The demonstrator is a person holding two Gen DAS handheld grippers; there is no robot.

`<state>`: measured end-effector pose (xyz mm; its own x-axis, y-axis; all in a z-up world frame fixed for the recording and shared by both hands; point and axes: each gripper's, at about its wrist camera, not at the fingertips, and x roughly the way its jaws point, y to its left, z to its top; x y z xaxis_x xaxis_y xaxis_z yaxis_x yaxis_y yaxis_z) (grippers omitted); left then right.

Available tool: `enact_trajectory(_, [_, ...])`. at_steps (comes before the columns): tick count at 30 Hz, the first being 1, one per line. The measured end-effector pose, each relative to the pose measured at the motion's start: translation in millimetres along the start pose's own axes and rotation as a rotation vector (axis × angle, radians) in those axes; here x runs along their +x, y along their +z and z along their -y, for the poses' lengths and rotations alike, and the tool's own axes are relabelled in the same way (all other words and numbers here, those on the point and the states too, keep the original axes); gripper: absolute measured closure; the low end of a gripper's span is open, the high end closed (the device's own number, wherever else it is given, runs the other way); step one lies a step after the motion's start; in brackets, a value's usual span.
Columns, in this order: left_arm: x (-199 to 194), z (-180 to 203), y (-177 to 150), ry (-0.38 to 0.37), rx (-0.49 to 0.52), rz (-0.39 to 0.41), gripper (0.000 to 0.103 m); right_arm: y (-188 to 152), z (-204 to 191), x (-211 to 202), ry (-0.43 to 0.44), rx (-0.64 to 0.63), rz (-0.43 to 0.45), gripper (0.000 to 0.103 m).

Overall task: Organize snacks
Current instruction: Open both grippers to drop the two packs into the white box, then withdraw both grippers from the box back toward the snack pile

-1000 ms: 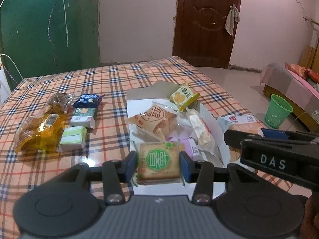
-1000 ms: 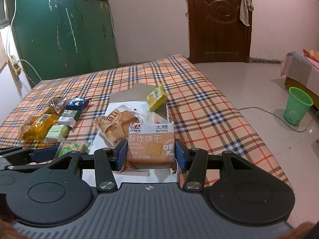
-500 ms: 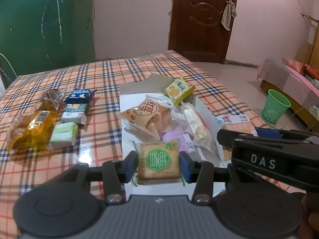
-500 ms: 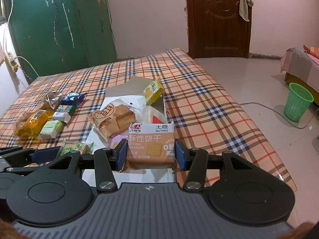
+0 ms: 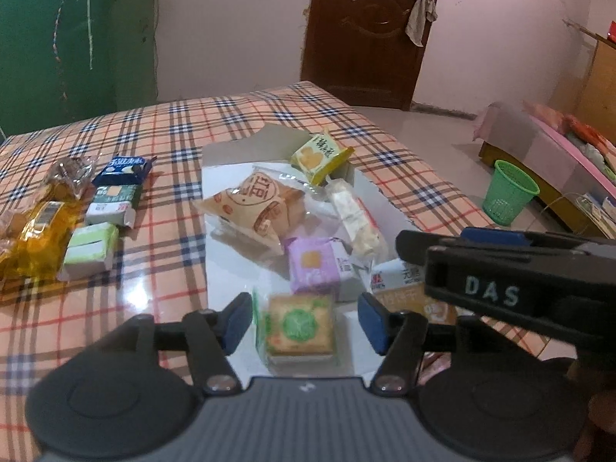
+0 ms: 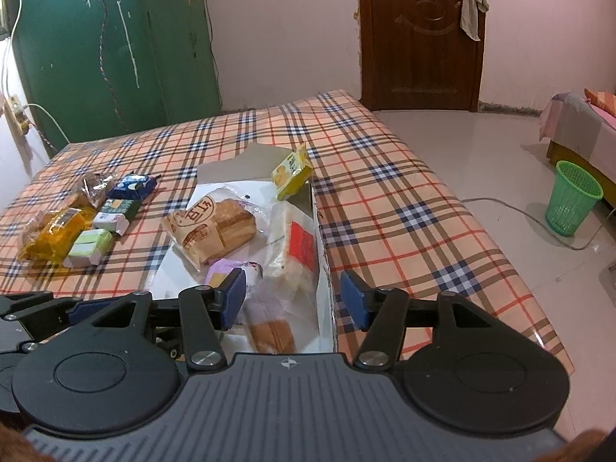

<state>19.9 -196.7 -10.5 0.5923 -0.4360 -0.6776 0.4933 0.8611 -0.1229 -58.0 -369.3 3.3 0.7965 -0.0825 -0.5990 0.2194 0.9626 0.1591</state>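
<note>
dim warm indoor light, glare on tablecloth [image 5: 127, 296], blurred left view, fisheye-bent edges

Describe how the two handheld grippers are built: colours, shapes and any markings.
Both are matte black plastic. The left gripper and right gripper each have two angled black fingers tipped with blue pads, silver pivot screws, round discs either side and a ribbed grey body. The right gripper's side reads "DAS" in pale letters.

left gripper [image 5: 305, 322]: just opened | right gripper [image 6: 293, 299]: just opened
</note>
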Motion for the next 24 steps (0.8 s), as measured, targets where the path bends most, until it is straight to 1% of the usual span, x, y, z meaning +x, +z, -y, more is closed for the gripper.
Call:
enact_trajectory(2, [-3.3, -3.6, 0.8, 0.006, -0.012, 0.005, 0.035, 1.5, -1.7, -2.5, 0.003, -0.003, 0.008, 0.031])
enact_trajectory(3, [-5.4, -5.4, 1.3, 0.007, -0.017, 0.009, 0.034, 2.4, -2.7, -3.9, 0.005, -0.004, 0.013, 0.029])
enact_trajectory(5, [-10.4, -9.2, 2.8, 0.014, -0.027, 0.016, 0.031, 4.1, -4.8, -6.2, 0.012, -0.009, 0.02, 0.022])
enact_trajectory(6, [-13.4, -11.4, 3.5, 0.023, -0.031, 0.021, 0.03, 5.2, -6.3, -7.7, 0.014, -0.011, 0.025, 0.021])
enact_trajectory(8, [-18.9, -16.8, 5.0, 0.048, -0.039, 0.028, 0.026, 7.3, -8.8, -10.5, 0.018, -0.013, 0.035, 0.01])
enact_trajectory(10, [-25.2, -24.7, 6.6, 0.078, -0.056, 0.035, 0.025, 9.7, -11.5, -12.8, 0.027, -0.015, 0.043, 0.002])
enact_trajectory(11, [-27.7, -29.3, 7.1, 0.091, -0.066, 0.037, 0.024, 10.5, -13.4, -13.4, 0.031, -0.018, 0.046, 0.0])
enact_trajectory(13, [-33.0, -37.4, 7.9, 0.119, -0.082, 0.039, 0.021, 11.6, -19.2, -13.7, 0.038, -0.03, 0.05, 0.0])
enact_trajectory(16, [-40.4, -48.9, 6.2, 0.162, -0.094, 0.049, 0.02, 13.8, -28.5, -13.0, 0.054, -0.042, 0.052, 0.0])
enact_trajectory(24, [-58.0, -77.3, 1.0, 0.22, -0.138, 0.065, 0.02, 18.7, -58.7, -6.7, 0.095, -0.088, 0.056, 0.0])
